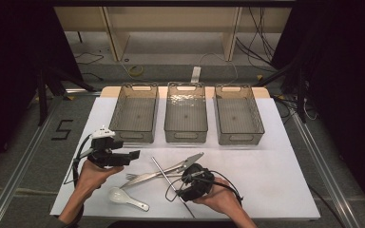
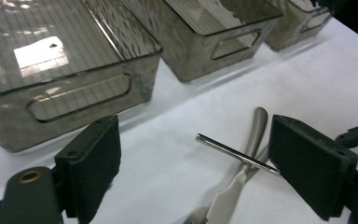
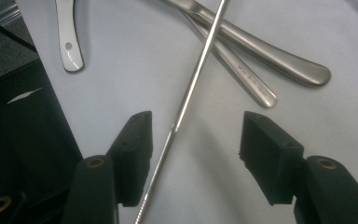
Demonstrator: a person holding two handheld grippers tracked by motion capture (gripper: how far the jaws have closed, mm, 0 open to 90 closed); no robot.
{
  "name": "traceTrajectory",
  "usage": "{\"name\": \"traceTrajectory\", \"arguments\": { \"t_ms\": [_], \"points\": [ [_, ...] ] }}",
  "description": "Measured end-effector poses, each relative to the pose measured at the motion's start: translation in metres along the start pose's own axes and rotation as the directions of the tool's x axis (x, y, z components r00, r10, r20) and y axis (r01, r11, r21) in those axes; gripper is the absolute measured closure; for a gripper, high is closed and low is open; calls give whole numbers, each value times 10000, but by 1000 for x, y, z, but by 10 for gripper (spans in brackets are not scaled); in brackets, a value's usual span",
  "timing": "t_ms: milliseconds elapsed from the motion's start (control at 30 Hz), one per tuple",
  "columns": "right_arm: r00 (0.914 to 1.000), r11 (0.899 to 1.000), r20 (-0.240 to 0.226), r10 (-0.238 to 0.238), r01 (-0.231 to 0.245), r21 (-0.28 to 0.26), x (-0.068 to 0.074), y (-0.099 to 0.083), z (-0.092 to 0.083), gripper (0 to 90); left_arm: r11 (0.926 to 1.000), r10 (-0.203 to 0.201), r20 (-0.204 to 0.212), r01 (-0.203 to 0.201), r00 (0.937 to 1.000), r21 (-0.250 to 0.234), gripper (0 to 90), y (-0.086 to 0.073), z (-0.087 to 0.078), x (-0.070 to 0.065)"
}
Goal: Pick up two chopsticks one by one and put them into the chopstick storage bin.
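A thin steel chopstick (image 1: pixel 164 175) lies slanted across two steel cutlery pieces (image 1: pixel 149 175) on the white sheet. A white spoon (image 1: pixel 123 196) rests near the front edge. My right gripper (image 1: pixel 189 186) hovers low over the chopstick's near half. In the right gripper view its jaws (image 3: pixel 196 121) stand open astride the chopstick (image 3: pixel 196 79), and the pads do not touch it. My left gripper (image 1: pixel 134 155) is open to the left of the cutlery. In the left gripper view, beyond the wide jaws (image 2: pixel 193 140), lie the chopstick's tip (image 2: pixel 235 151) and a cutlery handle (image 2: pixel 257 128).
Three clear grey bins stand in a row at the back: left (image 1: pixel 130 135), middle (image 1: pixel 185 136), right (image 1: pixel 240 137). The nearest bin's front wall (image 2: pixel 79 93) is close ahead of the left gripper. The spoon's handle (image 3: pixel 67 42) lies near the table's front edge.
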State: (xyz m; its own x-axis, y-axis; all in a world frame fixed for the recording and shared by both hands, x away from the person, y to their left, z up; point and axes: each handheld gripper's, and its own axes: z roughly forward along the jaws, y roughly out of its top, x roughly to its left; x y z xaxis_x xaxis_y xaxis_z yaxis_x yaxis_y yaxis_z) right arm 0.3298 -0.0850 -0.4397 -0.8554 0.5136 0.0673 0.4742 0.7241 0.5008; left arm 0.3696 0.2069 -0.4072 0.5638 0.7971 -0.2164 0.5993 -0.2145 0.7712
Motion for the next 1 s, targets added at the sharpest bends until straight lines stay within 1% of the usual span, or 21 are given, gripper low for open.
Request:
{"name": "traceTrajectory", "arguments": {
  "t_ms": [67, 100, 167, 267, 333, 367, 400, 467, 533, 600, 633, 667, 733, 767, 800, 833, 933, 1000],
  "points": [
    [10000, 9997, -13, 11, -11, 224, 3, 2, 3, 491, 10000, 31, 108, -31, 9999, -52, 169, -3, -1, -3],
    [10000, 9996, -8, -58, 58, 260, 4, 3, 6, 507, 10000, 53, 145, -52, 9999, -67, 169, -5, -2, -4],
    [9999, 9992, -21, -102, 103, 388, 5, 4, 10, 543, 9999, 160, 216, -159, 9996, -43, 169, -9, -2, -7],
    [9997, 9983, -145, -198, 206, 548, 6, 7, 15, 586, 9998, 165, 269, -167, 9995, 69, 169, -15, -3, -10],
    [9998, 9972, -147, -167, 177, 727, 6, 9, 18, 601, 9998, 160, 247, -162, 9996, 76, 169, -19, -4, -13],
    [9995, 9963, -142, -270, 281, 807, 6, 9, 20, 612, 9997, 207, 247, -209, 9995, 82, 169, -21, -6, -14],
    [9996, 9965, -134, -265, 275, 785, 6, 10, 21, 623, 9998, 167, 251, -169, 9995, 81, 169, -22, -7, -15],
    [9995, 9953, -165, -268, 282, 921, 6, 12, 24, 652, 9999, 166, 236, -166, 9996, 14, 169, -24, -11, -16],
    [9992, 9938, -169, -376, 391, 1039, 6, 14, 27, 667, 9999, 107, 237, -105, 9997, -94, 169, -25, -13, -16],
    [9993, 9921, -181, -329, 348, 1202, 7, 16, 29, 686, 9998, 64, 203, -61, 9998, -179, 169, -26, -15, -15],
    [9991, 9908, -100, -422, 431, 1281, 6, 16, 31, 695, 9997, 29, 214, -24, 9998, -230, 169, -27, -16, -15],
    [9994, 9904, -97, -343, 353, 1337, 7, 16, 32, 709, 9997, 28, 242, -21, 9997, -252, 169, -27, -17, -15],
    [9984, 9905, -110, -557, 566, 1253, 5, 16, 34, 735, 9995, 83, 268, -75, 9996, -305, 169, -28, -17, -15],
    [9984, 9896, -90, -564, 571, 1321, 6, 17, 34, 740, 9995, 102, 271, -94, 9996, -307, 169, -28, -17, -16],
    [9990, 9896, -93, -440, 448, 1367, 6, 18, 34, 745, 9996, 133, 268, -126, 9996, -270, 169, -28, -17, -16],
    [9983, 9892, -103, -567, 576, 1346, 5, 18, 35, 748, 9996, 146, 236, -140, 9996, -235, 169, -28, -17, -16],
    [9989, 9871, -91, -451, 459, 1533, 5, 19, 39, 753, 9995, 143, 234, -137, 9996, -270, 169, -29, -16, -17],
    [9983, 9867, -54, -576, 578, 1523, 4, 20, 41, 776, 9994, 163, 276, -155, 9995, -296, 169, -29, -17, -17]
  ]
}}
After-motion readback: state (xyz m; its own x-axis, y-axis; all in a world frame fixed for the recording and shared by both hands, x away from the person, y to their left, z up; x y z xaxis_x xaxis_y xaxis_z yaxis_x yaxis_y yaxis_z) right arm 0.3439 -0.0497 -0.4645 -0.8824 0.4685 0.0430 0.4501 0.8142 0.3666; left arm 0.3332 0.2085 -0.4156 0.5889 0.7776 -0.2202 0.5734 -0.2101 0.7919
